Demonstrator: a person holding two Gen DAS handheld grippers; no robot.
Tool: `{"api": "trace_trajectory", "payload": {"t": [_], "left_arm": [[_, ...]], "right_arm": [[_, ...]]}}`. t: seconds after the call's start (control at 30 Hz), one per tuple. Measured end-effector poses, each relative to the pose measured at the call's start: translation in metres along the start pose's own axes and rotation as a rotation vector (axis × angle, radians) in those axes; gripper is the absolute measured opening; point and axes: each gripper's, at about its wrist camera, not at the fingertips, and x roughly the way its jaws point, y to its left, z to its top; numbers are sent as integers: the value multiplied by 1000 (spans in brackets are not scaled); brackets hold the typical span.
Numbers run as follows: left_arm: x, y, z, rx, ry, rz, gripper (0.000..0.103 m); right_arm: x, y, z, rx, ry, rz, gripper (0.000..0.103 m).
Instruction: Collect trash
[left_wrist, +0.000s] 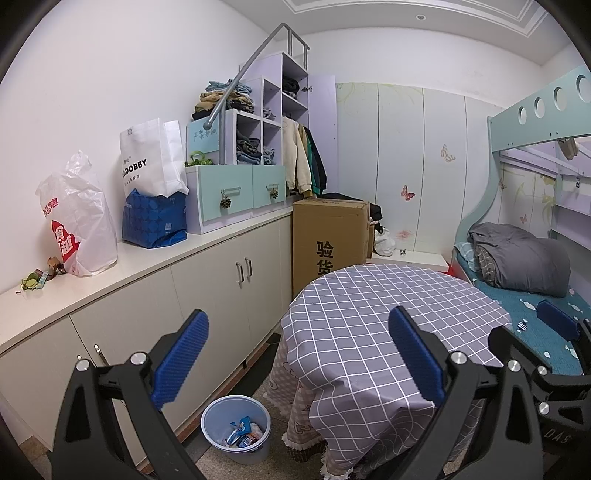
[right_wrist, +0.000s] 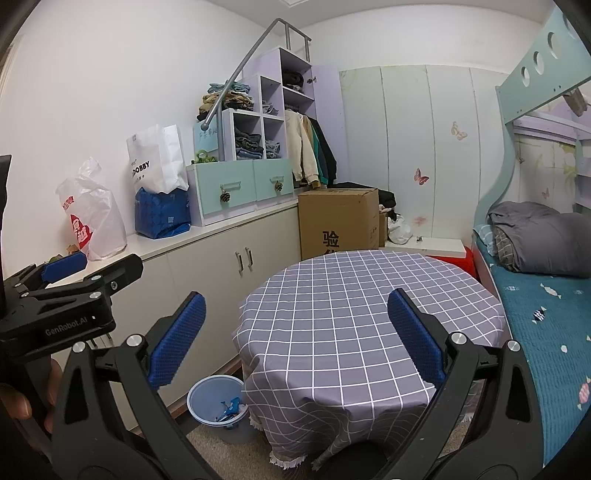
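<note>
Both the left gripper (left_wrist: 297, 356) and the right gripper (right_wrist: 295, 338) hover with fingers spread and empty above the cleared bench (right_wrist: 369, 295), probably because the wrappers already lie in the bin (left_wrist: 236, 428) at 7 o'clock.

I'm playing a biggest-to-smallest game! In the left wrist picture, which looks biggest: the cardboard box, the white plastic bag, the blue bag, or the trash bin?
1. cardboard box
2. white plastic bag
3. and 4. unsure: blue bag and trash bin look about alike, and the bin sits nearer the camera, which could make it look bigger.
</note>
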Motion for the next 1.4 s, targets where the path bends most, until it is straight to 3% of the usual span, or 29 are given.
{"api": "trace_trajectory", "payload": {"t": [1.4], "left_arm": [[2, -2, -2, 9, 6, -6, 96]], "right_arm": [[2, -7, -12, 6, 19, 11, 97]]}}
